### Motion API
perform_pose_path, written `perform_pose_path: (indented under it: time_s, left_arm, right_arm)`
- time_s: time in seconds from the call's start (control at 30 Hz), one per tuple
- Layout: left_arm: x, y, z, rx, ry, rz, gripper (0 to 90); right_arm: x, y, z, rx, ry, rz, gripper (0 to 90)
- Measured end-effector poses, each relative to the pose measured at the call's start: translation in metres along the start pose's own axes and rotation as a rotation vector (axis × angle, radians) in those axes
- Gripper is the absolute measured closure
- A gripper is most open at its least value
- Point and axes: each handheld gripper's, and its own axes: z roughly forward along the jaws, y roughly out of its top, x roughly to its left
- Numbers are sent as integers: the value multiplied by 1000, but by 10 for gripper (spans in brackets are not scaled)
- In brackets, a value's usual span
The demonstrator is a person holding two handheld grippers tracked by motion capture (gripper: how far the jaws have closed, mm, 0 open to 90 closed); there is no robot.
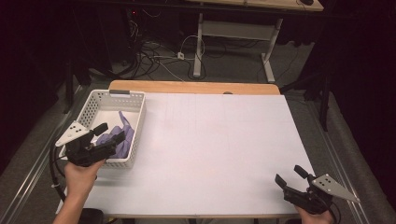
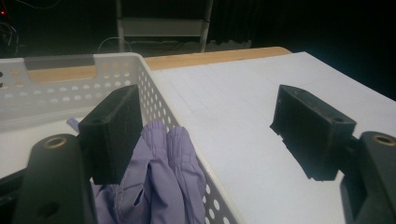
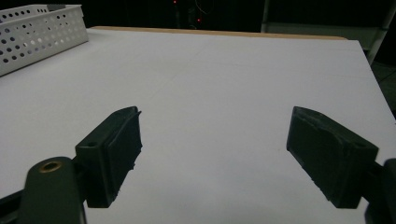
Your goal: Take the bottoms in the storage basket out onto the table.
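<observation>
A white perforated basket [image 1: 136, 122] stands at the table's left side, and a purple garment [image 1: 122, 135] lies inside it. My left gripper [image 1: 108, 133] hovers over the basket's near right corner, open, its jaws astride the basket wall [image 2: 154, 88]. In the left gripper view the purple garment [image 2: 163, 172] lies just behind the left jaw, with nothing pressed between the pads. My right gripper [image 1: 290, 177] rests open near the table's front right corner. Its jaws stand wide apart over bare white tabletop [image 3: 210, 93].
The white table surface [image 1: 210, 135] has a wooden strip [image 1: 196, 87] along its far edge. Beyond it stand a desk frame and loose cables [image 1: 154, 56] on the floor. The basket [image 3: 37, 32] appears far left in the right gripper view.
</observation>
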Motion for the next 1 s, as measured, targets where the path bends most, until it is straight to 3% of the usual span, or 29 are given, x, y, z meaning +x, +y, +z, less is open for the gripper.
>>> perform_pose_path:
  time_s: [0.23,0.37,0.4,0.53,0.73,1.0]
  left_arm:
    - [-1,9,8,32,2,24,235]
    - [2,15,11,61,7,16,234]
    - [3,20,13,96,14,15,221]
    - [7,26,17,145,9,10,209]
    - [19,34,26,267,4,9,166]
    - [27,34,31,356,2,-8,139]
  right_arm:
    - [0,0,0,1,0,-6,186]
    - [0,0,0,-1,-2,-6,186]
    - [0,0,0,0,-1,-6,185]
    - [0,0,0,-2,-2,-6,184]
    - [0,0,0,-1,-1,-7,184]
    - [1,0,0,1,0,-11,184]
